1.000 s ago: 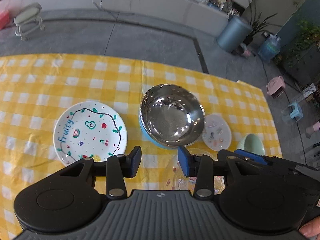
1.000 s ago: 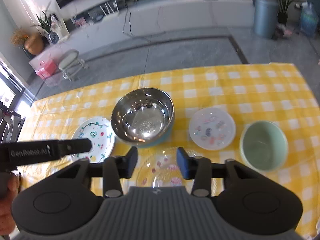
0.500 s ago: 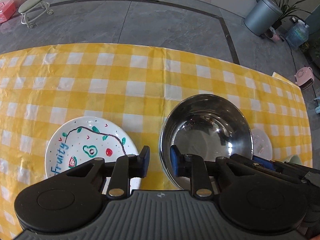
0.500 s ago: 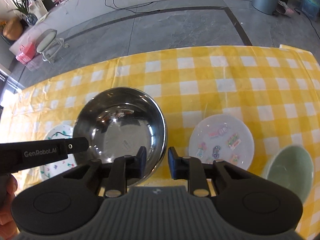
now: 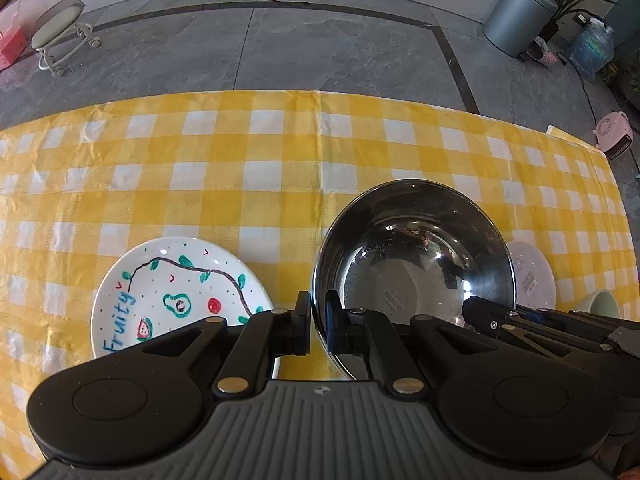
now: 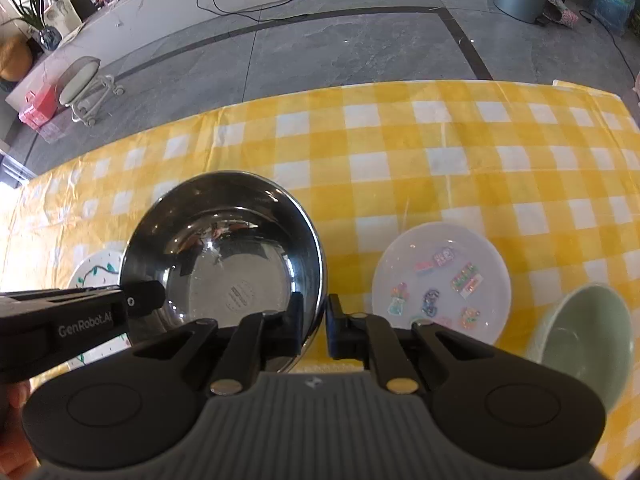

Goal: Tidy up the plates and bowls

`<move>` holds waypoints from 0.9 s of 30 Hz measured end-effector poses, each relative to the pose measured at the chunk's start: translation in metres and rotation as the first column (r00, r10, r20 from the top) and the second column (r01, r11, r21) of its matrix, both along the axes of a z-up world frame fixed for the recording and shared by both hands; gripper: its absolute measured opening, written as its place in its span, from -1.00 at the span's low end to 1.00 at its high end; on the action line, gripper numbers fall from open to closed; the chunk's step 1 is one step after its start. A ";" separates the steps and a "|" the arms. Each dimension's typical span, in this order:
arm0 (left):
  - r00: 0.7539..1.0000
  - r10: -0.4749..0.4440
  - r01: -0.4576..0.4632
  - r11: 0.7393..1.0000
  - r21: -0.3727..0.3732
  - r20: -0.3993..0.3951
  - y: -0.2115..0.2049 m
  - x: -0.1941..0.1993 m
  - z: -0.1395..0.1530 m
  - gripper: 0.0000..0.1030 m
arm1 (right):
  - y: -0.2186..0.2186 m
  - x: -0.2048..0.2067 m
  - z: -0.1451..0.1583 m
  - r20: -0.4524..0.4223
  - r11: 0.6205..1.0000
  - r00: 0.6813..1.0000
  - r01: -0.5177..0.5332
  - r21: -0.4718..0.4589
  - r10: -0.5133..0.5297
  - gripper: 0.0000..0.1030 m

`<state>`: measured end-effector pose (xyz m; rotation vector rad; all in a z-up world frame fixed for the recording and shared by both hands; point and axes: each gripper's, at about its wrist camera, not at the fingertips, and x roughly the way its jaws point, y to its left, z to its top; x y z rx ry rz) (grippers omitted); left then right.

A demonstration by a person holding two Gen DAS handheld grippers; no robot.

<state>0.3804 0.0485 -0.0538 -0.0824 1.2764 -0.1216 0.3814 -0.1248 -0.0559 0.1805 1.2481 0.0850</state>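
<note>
A steel bowl (image 5: 416,264) sits on the yellow checked tablecloth (image 5: 240,168). My left gripper (image 5: 318,320) is shut on its left rim. My right gripper (image 6: 314,326) is shut on its right rim; the bowl also shows in the right wrist view (image 6: 224,264). A white "Fruity" plate (image 5: 172,300) lies left of the bowl, partly hidden in the right wrist view (image 6: 92,272). A clear plate with stickers (image 6: 440,284) lies right of the bowl, and a pale green bowl (image 6: 584,336) stands further right.
The table's far edge (image 5: 320,94) runs across the view, with grey floor beyond. A stool (image 5: 60,36) and a grey bin (image 5: 516,16) stand on the floor.
Both grippers moved down and forward to the steel bowl and closed on opposite sides of its rim. The clear plate near the front edge has dropped out of view.
</note>
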 end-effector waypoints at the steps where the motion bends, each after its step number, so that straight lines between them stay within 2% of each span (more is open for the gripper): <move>1: 1.000 -0.001 0.001 1.000 0.003 0.004 0.001 -0.002 0.004 -0.87 | 0.000 -0.002 0.003 0.001 1.000 1.000 0.000 -0.001 0.000 -0.84; 8: 1.000 -0.010 0.009 1.000 0.021 0.013 0.003 -0.030 0.039 -0.87 | 0.002 -0.027 0.037 0.010 0.999 0.999 -0.031 0.019 0.030 -0.83; 16: 1.000 0.001 -0.001 1.000 0.002 0.020 0.014 -0.103 0.078 -0.85 | 0.006 -0.095 0.082 0.015 0.996 0.996 -0.088 0.031 0.087 -0.82; 22: 0.999 0.032 -0.032 0.999 -0.041 0.004 0.031 -0.163 0.084 -0.86 | 0.011 -0.161 0.105 0.031 0.986 0.987 -0.158 0.042 0.157 -0.79; 27: 1.000 0.029 -0.029 0.999 -0.027 -0.006 0.037 -0.209 0.084 -0.86 | 0.012 -0.214 0.106 0.032 0.981 0.983 -0.183 0.062 0.181 -0.79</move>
